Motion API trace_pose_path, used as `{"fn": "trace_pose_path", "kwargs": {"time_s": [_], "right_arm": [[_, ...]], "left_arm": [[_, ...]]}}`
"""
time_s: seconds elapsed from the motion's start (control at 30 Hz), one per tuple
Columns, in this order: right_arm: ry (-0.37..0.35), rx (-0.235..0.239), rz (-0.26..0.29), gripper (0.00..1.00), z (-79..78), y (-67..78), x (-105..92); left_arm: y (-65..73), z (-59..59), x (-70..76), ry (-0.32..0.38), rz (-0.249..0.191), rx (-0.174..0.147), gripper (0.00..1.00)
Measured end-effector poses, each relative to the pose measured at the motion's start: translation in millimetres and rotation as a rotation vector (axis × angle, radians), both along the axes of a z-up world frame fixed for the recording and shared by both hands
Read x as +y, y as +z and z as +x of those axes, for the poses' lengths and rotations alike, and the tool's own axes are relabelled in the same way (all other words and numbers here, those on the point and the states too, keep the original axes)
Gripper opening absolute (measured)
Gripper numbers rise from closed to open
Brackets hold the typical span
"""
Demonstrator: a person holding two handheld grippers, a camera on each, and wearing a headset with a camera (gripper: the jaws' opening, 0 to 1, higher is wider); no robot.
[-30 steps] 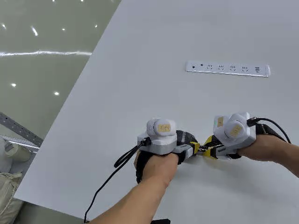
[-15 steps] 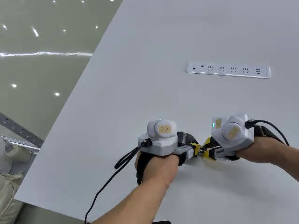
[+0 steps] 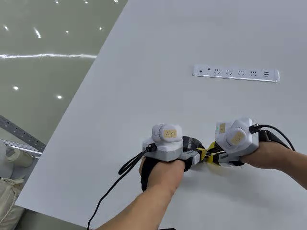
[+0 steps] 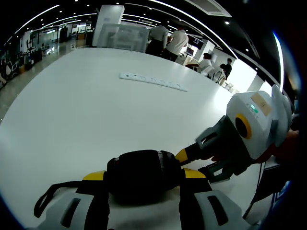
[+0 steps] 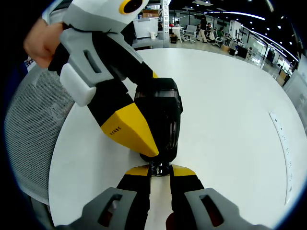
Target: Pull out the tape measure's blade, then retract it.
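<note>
Gripping the black rounded tape measure [image 4: 141, 168] by its two sides, the left gripper [image 4: 144, 176] has its fingers closed on the case at the lower centre of its own view, and the case appears to rest on the white counter [image 3: 144, 72]. The right gripper [image 5: 160, 172] has its fingers pinched together on the small metal blade hook [image 5: 160, 166] at the mouth of the case, low in the middle of the right gripper view. No length of blade is out yet, so the pull looks about to begin. To do it well, the left fingers should hold the case steady while the right draws away in line with the mouth, level with the counter, so the blade neither kinks nor slips. The pinch on the hook is narrow, and a sideways tug could lose it. A white power strip [image 3: 235, 73] lies well apart at upper right of the head view, and a black cable [image 3: 125, 165] trails from the left gripper toward lower left; neither crosses the likely line of pull
</note>
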State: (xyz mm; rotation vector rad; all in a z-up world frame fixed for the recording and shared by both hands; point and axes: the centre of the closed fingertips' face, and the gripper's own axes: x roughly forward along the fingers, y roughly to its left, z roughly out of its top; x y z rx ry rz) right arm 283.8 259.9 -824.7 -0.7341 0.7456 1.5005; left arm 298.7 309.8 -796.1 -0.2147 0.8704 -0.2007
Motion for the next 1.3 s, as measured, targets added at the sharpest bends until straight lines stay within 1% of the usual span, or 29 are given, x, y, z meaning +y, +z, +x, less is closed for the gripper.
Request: {"fn": "trace_pose_path", "kwargs": {"time_s": [0.6,0.93,1.1,1.23,1.27,1.3], "right_arm": [[-0.001,-0.006,0.003,0.11,0.2,-0.2,3.8],[0.0,-0.019,-0.001,0.12,-0.2,-0.6,3.2],[0.002,-0.034,-0.009,0.13,-0.5,-2.1,1.7],[-0.007,-0.035,-0.002,0.15,-1.2,-2.0,2.1],[-0.011,-0.035,-0.003,0.15,-1.0,-1.9,1.7],[-0.02,-0.036,-0.006,0.18,0.7,-2.1,1.0]], "left_arm": [[2.3,-1.0,0.4,0.001,-0.001,-0.001,0.55],[1.0,-0.9,0.0,0.005,0.001,-0.002,0.57],[1.2,-1.1,0.1,0.006,0.001,-0.003,0.57],[1.9,-1.7,-0.1,-0.002,0.007,-0.013,0.58],[2.0,-2.3,-0.5,-0.01,0.012,-0.015,0.58],[1.2,-3.8,-1.0,-0.039,0.028,-0.016,0.58]]}}
